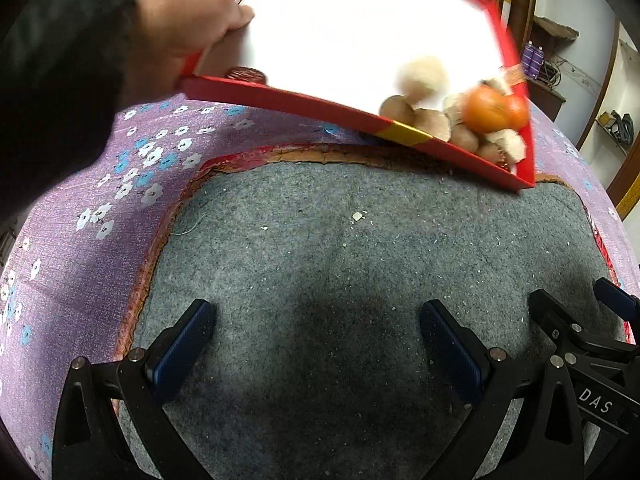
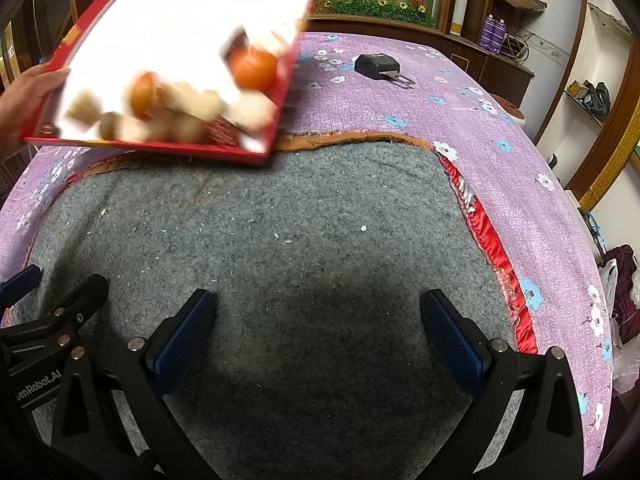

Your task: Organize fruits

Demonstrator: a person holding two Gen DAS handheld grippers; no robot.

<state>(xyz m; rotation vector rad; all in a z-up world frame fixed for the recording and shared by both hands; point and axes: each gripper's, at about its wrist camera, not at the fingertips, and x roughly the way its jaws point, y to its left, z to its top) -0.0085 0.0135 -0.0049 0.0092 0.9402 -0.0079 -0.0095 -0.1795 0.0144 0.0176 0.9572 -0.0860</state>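
- A grey mat (image 2: 280, 248) lies on a purple floral cloth (image 2: 500, 152), bare to receive the fruit.
- A hand (image 1: 180, 36) tilts the red tray (image 1: 304, 110); the blurred fruits (image 2: 188, 104), perhaps oranges among them, slide to its low corner.
- Left gripper (image 1: 316, 344) and right gripper (image 2: 318, 340) wait low over the mat, both spread wide and empty.

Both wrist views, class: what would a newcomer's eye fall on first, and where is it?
A hand tilts a red tray above the far edge of the grey felt mat, with orange and pale fruits blurred at its low corner. Both open grippers, left and right, sit empty over the mat.
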